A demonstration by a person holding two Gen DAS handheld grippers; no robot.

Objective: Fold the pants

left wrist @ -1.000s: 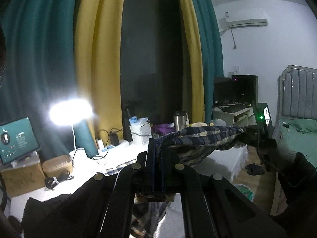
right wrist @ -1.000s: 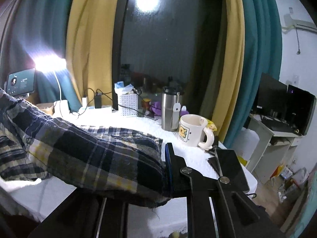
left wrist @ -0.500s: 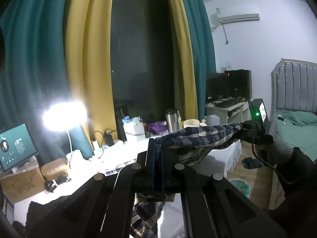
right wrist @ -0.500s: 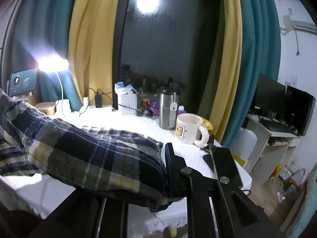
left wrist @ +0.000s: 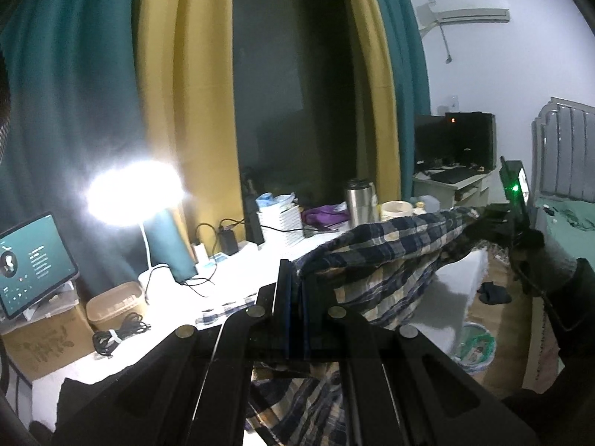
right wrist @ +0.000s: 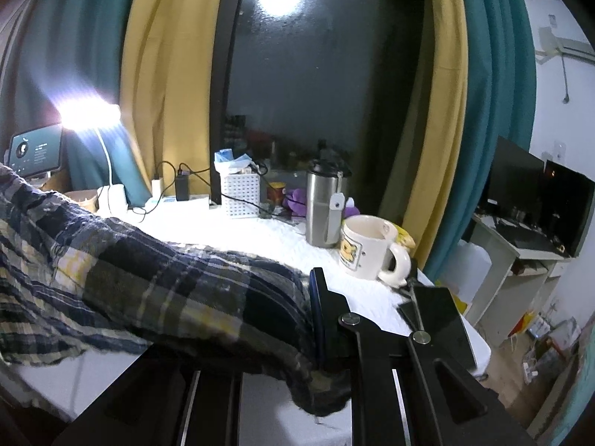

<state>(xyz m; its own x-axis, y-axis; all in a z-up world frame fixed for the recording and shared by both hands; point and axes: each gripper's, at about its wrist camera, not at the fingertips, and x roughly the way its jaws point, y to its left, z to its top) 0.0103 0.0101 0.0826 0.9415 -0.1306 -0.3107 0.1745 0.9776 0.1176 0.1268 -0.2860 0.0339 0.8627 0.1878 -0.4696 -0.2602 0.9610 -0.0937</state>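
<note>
Both hands have drifted lower over the white table [right wrist: 260, 230], each gripper [left wrist: 295, 286] [right wrist: 316, 297] pinching the plaid pants [right wrist: 156, 290].

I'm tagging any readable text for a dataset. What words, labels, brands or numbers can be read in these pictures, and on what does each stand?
Nothing can be read for certain.
Tablet: lines of light text and a round picture on its screen, too small to read.
Mug: a yellow cartoon print, no letters to make out.
Tumbler: a white hang tag, blank or too blurred to tell.
Cardboard box: faint printing, unreadable.
</note>
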